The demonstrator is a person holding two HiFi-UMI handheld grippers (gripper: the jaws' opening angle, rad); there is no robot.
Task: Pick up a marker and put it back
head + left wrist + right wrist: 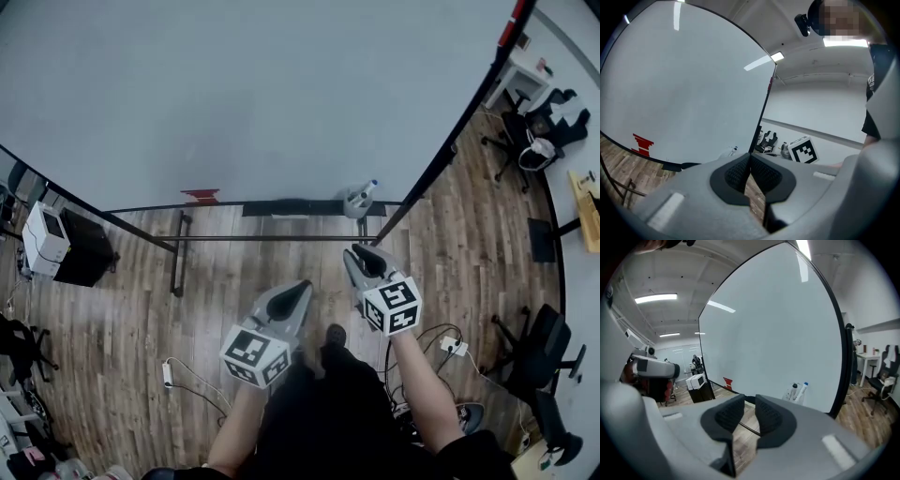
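Note:
A clear holder (354, 201) hangs at the bottom edge of the whiteboard (262, 94), with a blue-capped marker (368, 188) standing in it. In the right gripper view the marker (802, 390) stands ahead and to the right, beside a dark-capped one (794, 391). My right gripper (361, 253) hovers short of the holder, its jaws a little apart (750, 400) with nothing between them. My left gripper (300, 291) is lower and to the left, tips touching (750, 157) and empty. The holder (731, 152) shows small, far ahead in the left gripper view.
A red eraser (202, 196) sits on the board's tray, left of the holder. The stand's black bar (253, 239) runs across below. A white machine on a black cabinet (52, 239) stands at the left, office chairs (539, 131) at the right, a power strip (453, 345) on the wooden floor.

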